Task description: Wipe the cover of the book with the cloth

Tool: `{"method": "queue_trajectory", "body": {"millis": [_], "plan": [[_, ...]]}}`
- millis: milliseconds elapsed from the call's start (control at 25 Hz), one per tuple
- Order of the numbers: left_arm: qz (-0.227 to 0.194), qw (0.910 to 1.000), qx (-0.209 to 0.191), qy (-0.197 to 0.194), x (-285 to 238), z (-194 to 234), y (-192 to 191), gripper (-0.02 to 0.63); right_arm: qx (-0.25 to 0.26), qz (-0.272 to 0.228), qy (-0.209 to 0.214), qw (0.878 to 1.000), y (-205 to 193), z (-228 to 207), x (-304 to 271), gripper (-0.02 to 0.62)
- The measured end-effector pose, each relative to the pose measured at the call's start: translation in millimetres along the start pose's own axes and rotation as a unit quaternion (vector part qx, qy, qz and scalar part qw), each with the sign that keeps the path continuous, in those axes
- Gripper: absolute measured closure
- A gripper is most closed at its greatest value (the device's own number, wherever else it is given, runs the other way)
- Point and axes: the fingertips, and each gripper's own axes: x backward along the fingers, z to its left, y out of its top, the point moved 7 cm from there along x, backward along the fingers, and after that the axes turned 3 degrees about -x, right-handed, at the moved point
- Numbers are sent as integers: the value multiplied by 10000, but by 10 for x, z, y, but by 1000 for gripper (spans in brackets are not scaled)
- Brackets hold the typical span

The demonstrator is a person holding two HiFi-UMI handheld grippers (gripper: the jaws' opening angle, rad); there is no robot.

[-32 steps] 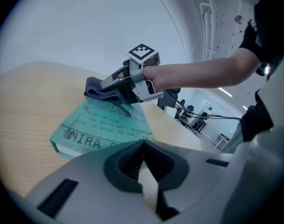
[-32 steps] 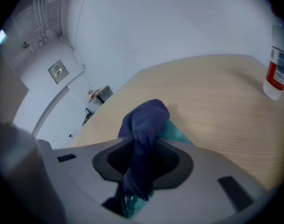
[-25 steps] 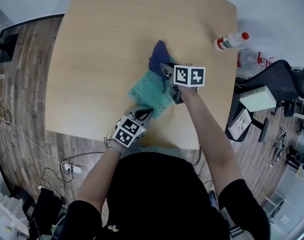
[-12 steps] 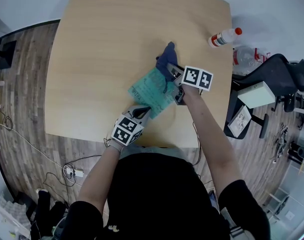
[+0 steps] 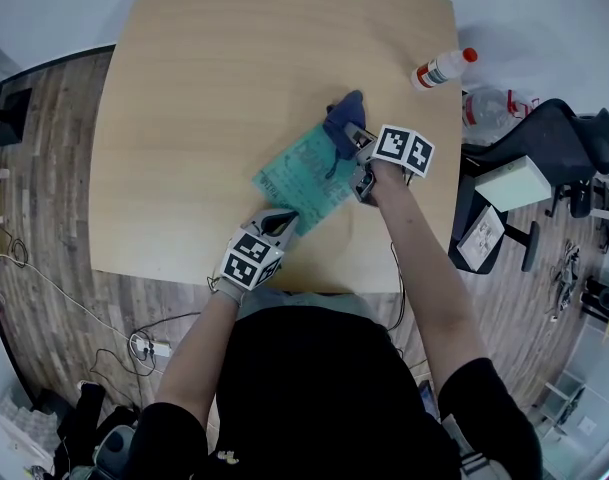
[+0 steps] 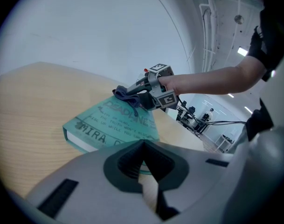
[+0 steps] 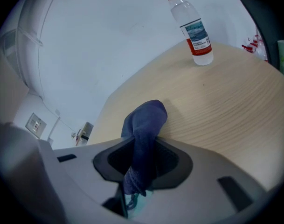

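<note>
at the far left of the head view, cables trail over a dark wood-plank floor [image 5: 44,218] beside a light wooden table [image 5: 224,68]. the left gripper [image 5: 282,224] sits at the table's near edge with its 2 jaws together and nothing caught between them. in the left gripper view [image 6: 142,144] their tips lie right at the near corner of a teal book [image 6: 111,122]. whether they press on the cover cannot be told.

the teal book [image 5: 297,175] lies flat on the table, turned at an angle, its printed cover up and its pale page edge facing the left gripper.

at the book's far right corner, a dark blue cloth [image 5: 344,121] rests bunched, partly on the cover. the right gripper [image 5: 351,143] has its 2 jaws clamped on this cloth. in the right gripper view [image 7: 141,164] the cloth [image 7: 145,122] stands up in a fold from between the jaws.

further right, a clear plastic bottle [image 5: 439,68] with a red cap and a red and blue label stands upright near the table's far right edge [image 7: 194,29], well apart from the book. beyond the table on the right is a black office chair [image 5: 559,143].
</note>
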Motion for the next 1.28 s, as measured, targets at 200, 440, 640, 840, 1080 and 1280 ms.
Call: {"method": "queue_trajectory", "body": {"millis": [200,440,640,840,1080,1280], "plan": [[29,10000,-3,19,-15,3,20,586,292,96,-261,9992,-38,-114,167,479],[60,9999,-36,98,-52,17,34,586,252,84,-403,9988,-141,-403,469,479],[27,9998,30,202,-42,18,12,586,164,47,-539,9984,-338,-683,814,479],[108,9992,142,370,-45,19,23,586,78,0,-597,9982,-557,-910,1123,479],[-85,9966,561,595,21,-6,114,586,113,-145,-269,9995,-816,-939,1420,479],[-330,9971,198,654,219,-211,421,586,323,-383,112,9987,-956,-702,1693,479]]}}
